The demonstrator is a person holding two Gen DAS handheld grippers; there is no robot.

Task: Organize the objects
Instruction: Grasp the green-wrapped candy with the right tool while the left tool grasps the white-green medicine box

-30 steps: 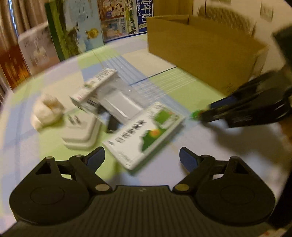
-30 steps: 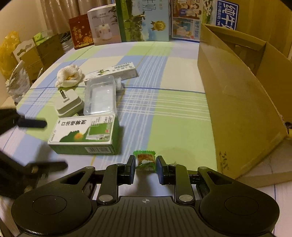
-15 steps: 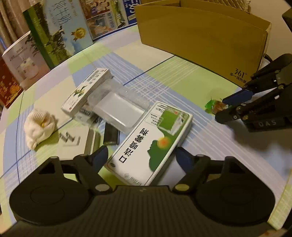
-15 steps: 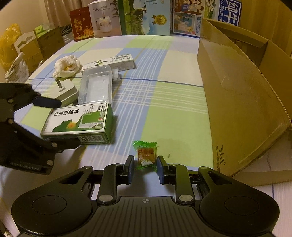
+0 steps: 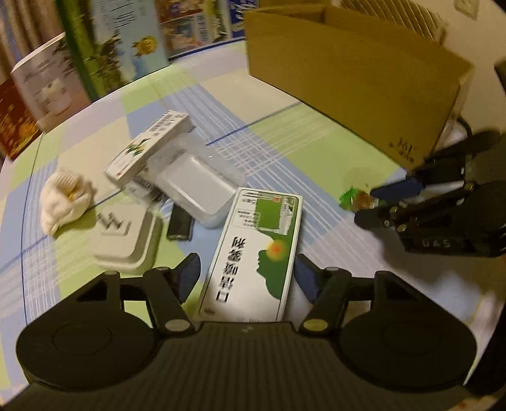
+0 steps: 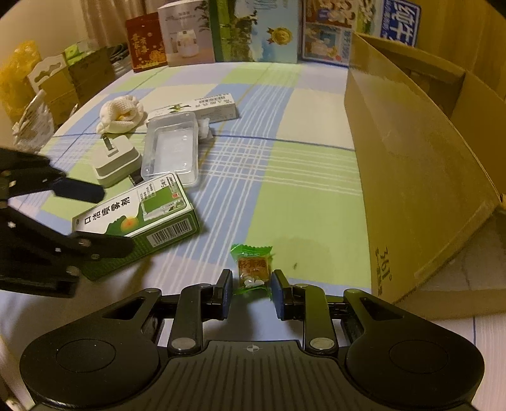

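Note:
A green-and-white carton (image 5: pixel 253 253) lies flat on the checked tablecloth. My left gripper (image 5: pixel 246 276) is open, with one finger on each side of the carton's near end and a little room on both sides. In the right wrist view the left gripper (image 6: pixel 115 219) straddles that carton (image 6: pixel 139 215). A small green-wrapped candy (image 6: pixel 253 268) lies on the cloth. Its near end sits between the tips of my right gripper (image 6: pixel 252 292), which is open by a narrow gap. The left wrist view shows the right gripper (image 5: pixel 367 205) at the candy (image 5: pixel 355 199).
Behind the carton lie a white charger plug (image 5: pixel 123 237), a clear plastic case (image 5: pixel 196 189), a long white box (image 5: pixel 148 145), a white knitted cloth (image 5: pixel 63 196) and a small black object (image 5: pixel 180 223). An open cardboard box (image 6: pixel 411 158) stands to the right. Printed boxes (image 6: pixel 256 28) line the far edge.
My left gripper has moved forward and down until the carton lies between its fingers. My right gripper's gap has widened slightly, and the candy now sits further out at its tips.

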